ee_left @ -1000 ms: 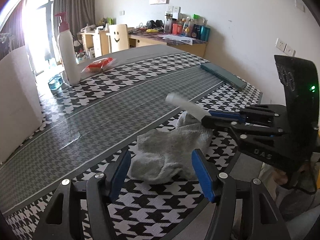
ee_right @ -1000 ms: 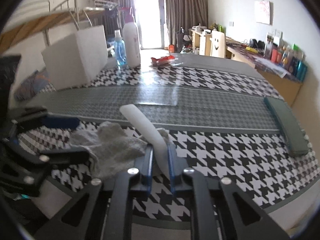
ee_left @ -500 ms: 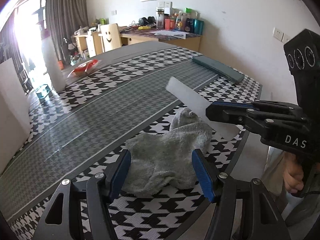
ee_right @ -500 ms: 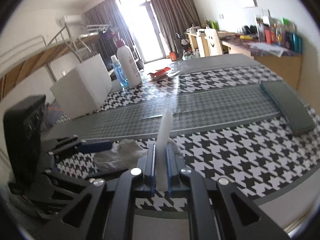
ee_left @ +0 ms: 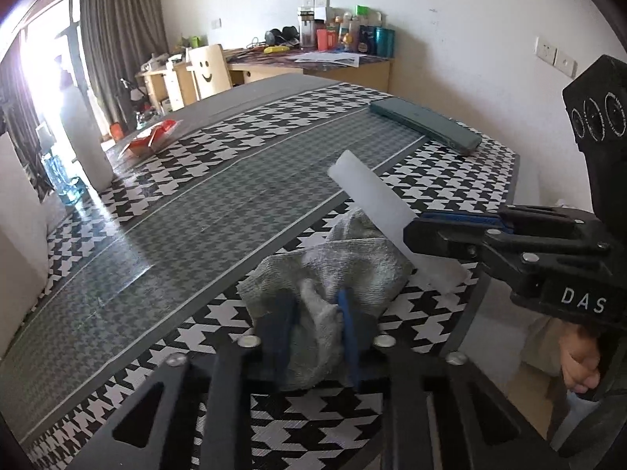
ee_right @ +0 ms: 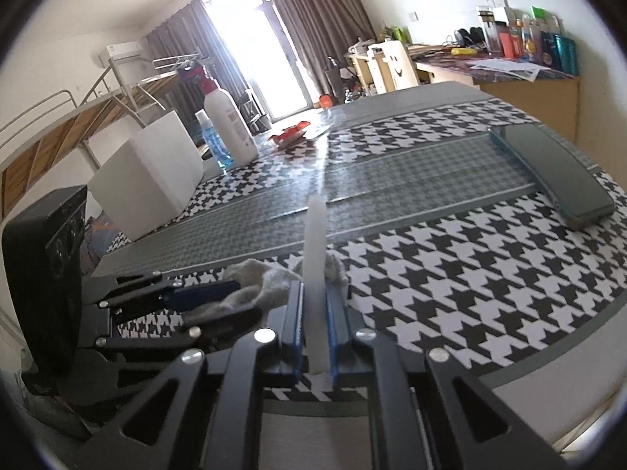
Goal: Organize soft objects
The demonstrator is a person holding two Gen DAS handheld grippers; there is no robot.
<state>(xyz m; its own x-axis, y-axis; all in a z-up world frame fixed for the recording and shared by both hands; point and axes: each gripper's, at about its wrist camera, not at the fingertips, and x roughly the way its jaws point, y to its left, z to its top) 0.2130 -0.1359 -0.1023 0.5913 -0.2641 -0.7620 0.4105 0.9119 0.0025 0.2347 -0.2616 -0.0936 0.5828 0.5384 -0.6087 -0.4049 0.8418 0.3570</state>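
A crumpled grey cloth (ee_left: 345, 270) lies on the houndstooth table near its front edge. My left gripper (ee_left: 315, 325) is shut on the near part of the cloth. It also shows in the right wrist view (ee_right: 219, 301), pinching the cloth (ee_right: 266, 278). My right gripper (ee_right: 315, 333) is shut on a flat white foam strip (ee_right: 316, 243), held on edge and pointing forward just above the cloth. In the left wrist view the right gripper (ee_left: 427, 231) comes in from the right with the strip (ee_left: 372, 192) slanting over the cloth.
A dark green flat case (ee_left: 427, 125) lies at the table's right edge. A white box (ee_right: 153, 172), a white pump bottle (ee_right: 229, 125), a blue bottle (ee_right: 213, 143) and a red wrapper (ee_right: 292, 133) stand at the far left. A cluttered desk (ee_left: 313, 58) is behind.
My left gripper has closed from open around the cloth to shut on it. My right gripper has turned the foam strip onto its edge and kept it just over the cloth.
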